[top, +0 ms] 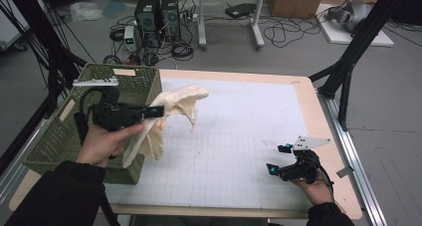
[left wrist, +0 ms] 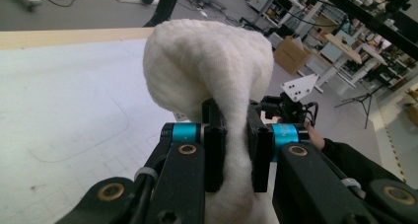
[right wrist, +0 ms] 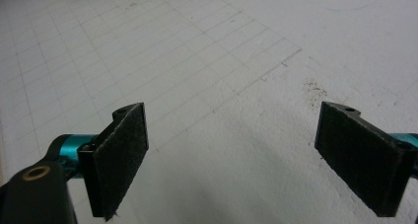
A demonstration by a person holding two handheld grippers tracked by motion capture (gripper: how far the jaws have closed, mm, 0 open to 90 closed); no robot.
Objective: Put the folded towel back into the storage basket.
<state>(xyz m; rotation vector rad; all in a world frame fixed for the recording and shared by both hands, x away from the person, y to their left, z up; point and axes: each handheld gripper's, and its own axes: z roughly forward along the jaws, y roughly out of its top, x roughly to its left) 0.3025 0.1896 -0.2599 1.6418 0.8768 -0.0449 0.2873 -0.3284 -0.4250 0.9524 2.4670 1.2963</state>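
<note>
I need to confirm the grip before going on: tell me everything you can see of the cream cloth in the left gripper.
The cream cloth is a soft, fuzzy fabric like a towel, plain and off-white. The left gripper is shut on a bunched fold of it, both fingers pressing the fabric between them. It hangs off the table: one end arches out over the white mat, the other droops beside the green basket, against the person's hand. Above the fingers it bulges into a rounded hump.
</note>
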